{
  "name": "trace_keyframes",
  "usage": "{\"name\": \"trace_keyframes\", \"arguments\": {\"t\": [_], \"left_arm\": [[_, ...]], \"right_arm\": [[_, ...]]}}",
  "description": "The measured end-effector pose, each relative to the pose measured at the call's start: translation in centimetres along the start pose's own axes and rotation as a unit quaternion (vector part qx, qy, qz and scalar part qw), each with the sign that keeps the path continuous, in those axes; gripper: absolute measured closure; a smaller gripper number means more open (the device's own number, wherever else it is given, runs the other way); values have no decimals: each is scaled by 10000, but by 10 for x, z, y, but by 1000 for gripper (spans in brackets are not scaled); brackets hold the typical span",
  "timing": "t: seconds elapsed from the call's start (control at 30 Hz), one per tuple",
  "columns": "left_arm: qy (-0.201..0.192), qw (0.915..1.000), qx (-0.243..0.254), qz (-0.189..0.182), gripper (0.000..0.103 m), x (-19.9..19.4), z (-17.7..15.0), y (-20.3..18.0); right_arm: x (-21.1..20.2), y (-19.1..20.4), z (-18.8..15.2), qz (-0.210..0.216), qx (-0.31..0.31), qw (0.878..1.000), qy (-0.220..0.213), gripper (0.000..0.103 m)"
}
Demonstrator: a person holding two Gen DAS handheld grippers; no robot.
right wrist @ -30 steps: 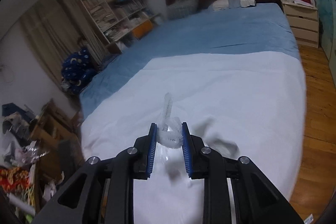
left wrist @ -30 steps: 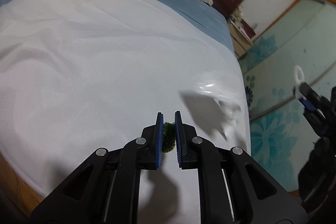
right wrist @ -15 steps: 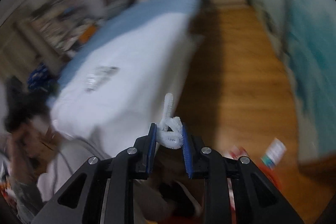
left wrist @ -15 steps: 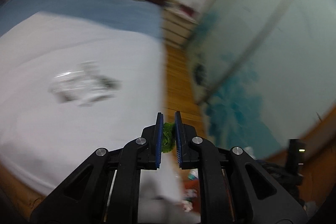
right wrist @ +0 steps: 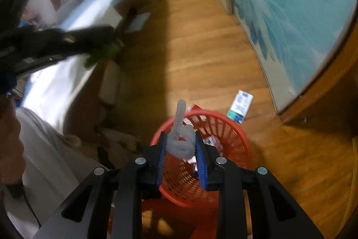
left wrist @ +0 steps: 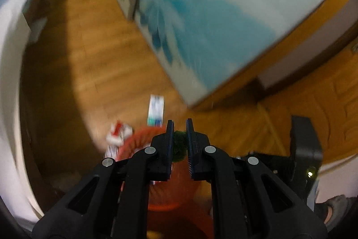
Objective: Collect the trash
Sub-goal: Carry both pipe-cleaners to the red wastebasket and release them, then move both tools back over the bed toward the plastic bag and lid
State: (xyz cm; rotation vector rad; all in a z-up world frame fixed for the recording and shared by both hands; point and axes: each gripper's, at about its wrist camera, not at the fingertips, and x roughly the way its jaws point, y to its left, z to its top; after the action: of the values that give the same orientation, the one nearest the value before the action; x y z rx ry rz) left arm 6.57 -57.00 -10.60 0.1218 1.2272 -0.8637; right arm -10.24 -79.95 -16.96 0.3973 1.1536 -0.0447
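My left gripper (left wrist: 179,140) is shut on a small green fuzzy wad (left wrist: 179,146) and hangs above the red mesh trash basket (left wrist: 136,138). My right gripper (right wrist: 180,147) is shut on a twisted white pipe cleaner (right wrist: 180,140), right over the red basket (right wrist: 226,127), which holds several scraps. The left gripper with its green wad (right wrist: 103,55) shows blurred at the left of the right wrist view.
A blue-and-white carton (right wrist: 240,105) lies on the wooden floor beside the basket; it also shows in the left wrist view (left wrist: 156,110). Red-white wrappers (left wrist: 117,132) lie by the rim. The bed (right wrist: 56,80) stands left, a blue flowered wardrobe (right wrist: 290,15) right.
Both grippers swung away from the bed, down toward the floor, and now hang over the red basket. Each still holds its piece.
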Motion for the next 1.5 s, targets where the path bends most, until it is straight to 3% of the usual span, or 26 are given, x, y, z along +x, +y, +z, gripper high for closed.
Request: {"name": "trace_keyframes", "arguments": {"t": [0.13, 0.4, 0.57, 0.6, 0.63, 0.7, 0.73, 0.77, 1.13, 1.33, 1.4, 1.5], "left_arm": [[430, 9990, 53, 70, 92, 14, -13, 4], [902, 9951, 96, 386, 92, 41, -12, 5], [1080, 9931, 173, 434, 91, 48, -16, -1], [1088, 9929, 159, 460, 90, 48, -16, -1], [1080, 9929, 148, 484, 85, 44, -17, -1], [1040, 9931, 91, 534, 70, 42, -16, 2], [1023, 9931, 70, 561, 55, 40, -17, 3], [987, 9935, 49, 566, 49, 38, -17, 4], [789, 9953, -23, 554, 49, 30, -17, 6], [384, 9979, -196, 486, 49, 8, -12, 15], [25, 9985, -302, 448, 49, -14, -8, 21], [-927, 9928, -535, 541, 49, -79, -6, 49]], "right_arm": [[29, 20, -12, -10, -93, 9996, 259, 76], [51, 10, -26, -11, 480, 9978, 467, 75], [53, 6, -27, -17, 539, 9973, 495, 62], [52, 5, -27, -45, 546, 9974, 475, 53], [51, 5, -26, -64, 549, 9975, 442, 46], [48, 7, -26, -63, 548, 9976, 409, 44], [48, 7, -26, -51, 561, 9976, 412, 44], [48, 7, -26, -51, 583, 9975, 408, 44], [48, 10, -21, -68, 666, 9969, 409, 44], [41, 18, -9, -7, 675, 9974, 248, 43], [36, 27, -2, 39, 560, 9983, 125, 43], [30, 55, 16, 266, 309, 9991, -130, 41]]}}
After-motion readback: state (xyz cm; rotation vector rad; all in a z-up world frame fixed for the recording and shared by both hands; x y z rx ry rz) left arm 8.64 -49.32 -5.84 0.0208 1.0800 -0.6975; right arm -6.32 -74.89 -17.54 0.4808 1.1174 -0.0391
